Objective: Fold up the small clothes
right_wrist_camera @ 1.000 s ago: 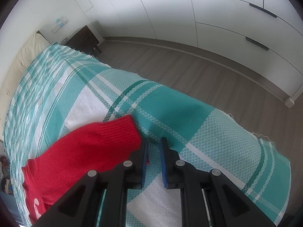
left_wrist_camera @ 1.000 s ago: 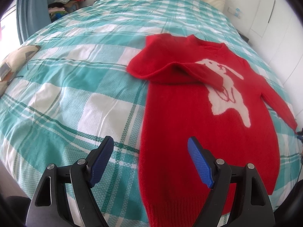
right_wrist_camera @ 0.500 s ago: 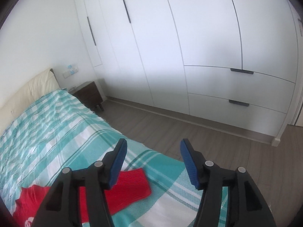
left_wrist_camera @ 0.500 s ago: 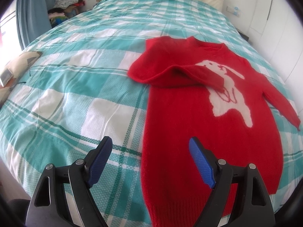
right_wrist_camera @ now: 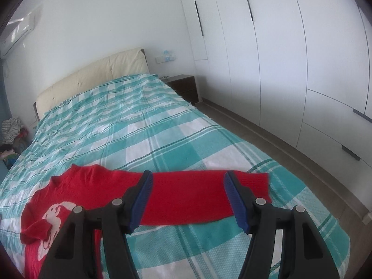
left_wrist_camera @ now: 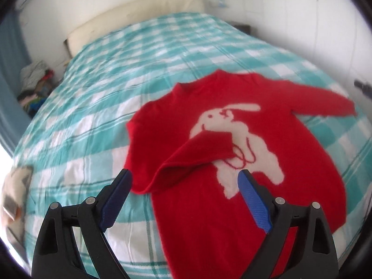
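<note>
A small red sweater (left_wrist_camera: 232, 209) with a white rabbit on the chest lies flat on the bed. Its left sleeve (left_wrist_camera: 197, 153) is folded across the chest. Its right sleeve (right_wrist_camera: 190, 197) lies stretched out straight toward the bed's right edge. My left gripper (left_wrist_camera: 184, 197) is open and empty, held above the folded sleeve and the sweater's left side. My right gripper (right_wrist_camera: 188, 200) is open and empty, held above the stretched sleeve. The sweater also shows in the right wrist view (right_wrist_camera: 69, 200).
The bed has a teal and white checked cover (right_wrist_camera: 139, 125) and a cream headboard (right_wrist_camera: 93, 79). White wardrobes (right_wrist_camera: 290, 58) and a dark nightstand (right_wrist_camera: 183, 86) stand to the right. A pile of clothes (left_wrist_camera: 34, 81) lies at the far left.
My right gripper opened, let go of the right sleeve's cuff and drew back above it. My left gripper stayed open and swung toward the folded left sleeve.
</note>
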The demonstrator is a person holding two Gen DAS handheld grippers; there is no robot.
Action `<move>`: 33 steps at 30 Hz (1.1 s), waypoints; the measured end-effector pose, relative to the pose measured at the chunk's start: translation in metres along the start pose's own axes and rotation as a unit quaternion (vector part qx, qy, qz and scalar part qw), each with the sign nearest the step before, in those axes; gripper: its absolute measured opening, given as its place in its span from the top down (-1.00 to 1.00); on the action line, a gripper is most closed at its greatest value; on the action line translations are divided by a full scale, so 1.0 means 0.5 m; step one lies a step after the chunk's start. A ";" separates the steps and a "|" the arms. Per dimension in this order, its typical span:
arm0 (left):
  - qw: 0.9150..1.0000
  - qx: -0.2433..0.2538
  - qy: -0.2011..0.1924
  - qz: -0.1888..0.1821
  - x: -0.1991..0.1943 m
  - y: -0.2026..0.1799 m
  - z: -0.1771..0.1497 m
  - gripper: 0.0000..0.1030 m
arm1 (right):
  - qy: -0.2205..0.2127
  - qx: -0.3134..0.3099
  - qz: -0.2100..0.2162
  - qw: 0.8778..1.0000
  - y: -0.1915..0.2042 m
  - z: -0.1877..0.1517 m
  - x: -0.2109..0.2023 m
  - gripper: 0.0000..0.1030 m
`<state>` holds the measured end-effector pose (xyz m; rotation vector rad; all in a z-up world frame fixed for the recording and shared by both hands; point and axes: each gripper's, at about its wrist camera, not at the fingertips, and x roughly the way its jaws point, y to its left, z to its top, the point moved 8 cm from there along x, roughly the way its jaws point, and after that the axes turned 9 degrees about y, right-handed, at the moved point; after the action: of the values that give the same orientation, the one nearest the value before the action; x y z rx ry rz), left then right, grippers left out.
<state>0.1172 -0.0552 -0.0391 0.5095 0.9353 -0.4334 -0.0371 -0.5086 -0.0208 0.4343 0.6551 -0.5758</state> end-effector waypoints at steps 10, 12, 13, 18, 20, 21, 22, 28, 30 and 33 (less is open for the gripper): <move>0.986 0.152 0.072 -0.004 0.188 -0.096 0.023 -0.18 | 0.023 0.014 0.019 0.999 -0.001 -0.020 0.014 -0.22; 0.985 0.155 0.078 -0.008 0.205 -0.099 0.025 -0.15 | 0.030 0.025 0.023 0.999 -0.007 -0.021 0.017 -0.22; 0.985 0.152 0.079 -0.012 0.209 -0.100 0.028 -0.15 | 0.033 0.029 0.024 0.999 -0.009 -0.023 0.019 -0.22; 0.989 0.129 0.063 -0.035 0.219 -0.107 0.048 0.05 | 0.037 0.028 0.025 0.999 -0.003 -0.026 0.021 -0.22; 0.989 0.119 0.069 -0.048 0.223 -0.114 0.044 0.96 | 0.038 0.021 0.024 0.999 0.005 -0.028 0.022 -0.22; 0.991 0.106 0.066 -0.058 0.217 -0.111 0.045 0.94 | 0.039 0.017 0.024 0.999 0.008 -0.030 0.022 -0.22; 0.992 0.084 0.058 -0.069 0.206 -0.099 0.050 0.94 | 0.041 0.014 0.024 0.999 0.012 -0.032 0.023 -0.22; 0.969 -0.212 -0.029 -0.122 0.102 0.205 0.066 0.94 | 0.048 0.011 0.031 0.998 0.016 -0.034 0.025 -0.22; 0.938 -0.328 -0.050 -0.097 0.089 0.352 0.022 0.94 | 0.050 0.014 0.035 0.998 0.017 -0.034 0.024 -0.22; 0.892 -0.449 -0.059 -0.014 0.096 0.527 -0.086 0.94 | 0.052 0.013 0.041 0.998 0.022 -0.034 0.025 -0.22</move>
<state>0.2615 0.1744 -0.0417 -0.3748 0.9166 -0.0211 -0.0298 -0.4955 -0.0391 0.5164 0.7256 -0.4875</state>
